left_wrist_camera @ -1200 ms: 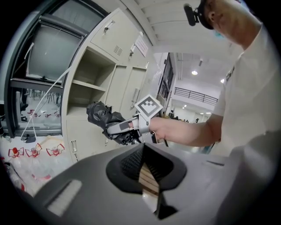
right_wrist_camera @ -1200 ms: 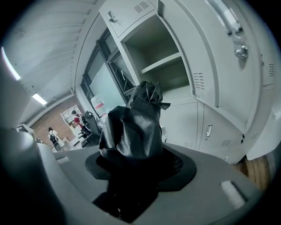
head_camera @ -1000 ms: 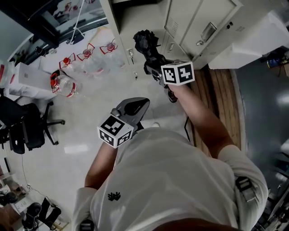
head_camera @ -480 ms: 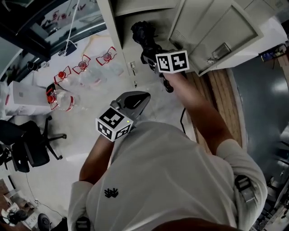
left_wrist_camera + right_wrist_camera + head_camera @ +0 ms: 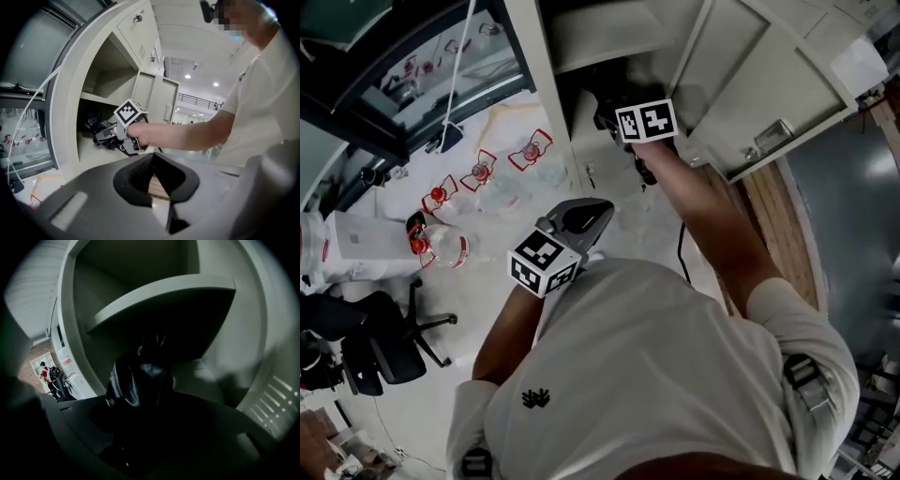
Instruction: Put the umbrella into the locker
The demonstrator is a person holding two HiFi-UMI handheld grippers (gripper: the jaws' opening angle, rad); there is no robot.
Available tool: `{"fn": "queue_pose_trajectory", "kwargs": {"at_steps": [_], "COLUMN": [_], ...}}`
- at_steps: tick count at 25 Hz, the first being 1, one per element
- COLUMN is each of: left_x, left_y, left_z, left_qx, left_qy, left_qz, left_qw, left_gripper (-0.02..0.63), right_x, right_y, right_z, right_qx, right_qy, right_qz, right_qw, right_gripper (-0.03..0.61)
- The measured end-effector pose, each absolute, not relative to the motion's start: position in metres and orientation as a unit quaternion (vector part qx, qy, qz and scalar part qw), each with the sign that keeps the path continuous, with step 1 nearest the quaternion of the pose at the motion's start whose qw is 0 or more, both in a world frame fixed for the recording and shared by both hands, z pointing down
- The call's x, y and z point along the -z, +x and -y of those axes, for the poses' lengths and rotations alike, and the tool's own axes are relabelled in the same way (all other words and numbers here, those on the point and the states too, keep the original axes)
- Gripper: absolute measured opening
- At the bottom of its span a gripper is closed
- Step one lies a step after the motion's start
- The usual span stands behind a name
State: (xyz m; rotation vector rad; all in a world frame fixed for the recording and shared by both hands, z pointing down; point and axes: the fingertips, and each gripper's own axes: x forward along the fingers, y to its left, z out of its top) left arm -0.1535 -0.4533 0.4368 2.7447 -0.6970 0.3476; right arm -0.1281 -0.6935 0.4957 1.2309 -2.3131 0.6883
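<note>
right hand-held gripper (image 5: pixel 140 420) clamping umbrella (image 5: pixel 138 380), inside locker (image 5: pixel 236 348)

Workplace locker area: grey metal lockers (image 5: pixel 741 84), swivel chair (image 5: pixel 389 352), polished floor (image 5: pixel 478 300).

umbrella (image 5: pixel 136 380) in locker (image 5: pixel 246 341), under shelf (image 5: pixel 164 296)

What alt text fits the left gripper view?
The right gripper holds a black umbrella inside the open locker, below a shelf. The left gripper, jaws shut and empty, fills the foreground.
</note>
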Motion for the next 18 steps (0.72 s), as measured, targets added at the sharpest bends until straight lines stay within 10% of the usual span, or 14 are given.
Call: {"fn": "queue_pose_trajectory", "kwargs": {"at_steps": [18], "left_x": [-0.445], "left_y": [-0.18], "left_z": [0.5], "left_qx": [-0.128], "left_qy": [0.954], "left_qz": [0.224], "left_qw": [0.151], "left_gripper": [0.057], "right_x": [-0.506], "right_y": [-0.144], "right_z": [0.779], "right_qx": [-0.2], "right_qy": [0.486], "right_qz": [0.808], "right_qw": [0.266], "right_gripper": [0.241]}}
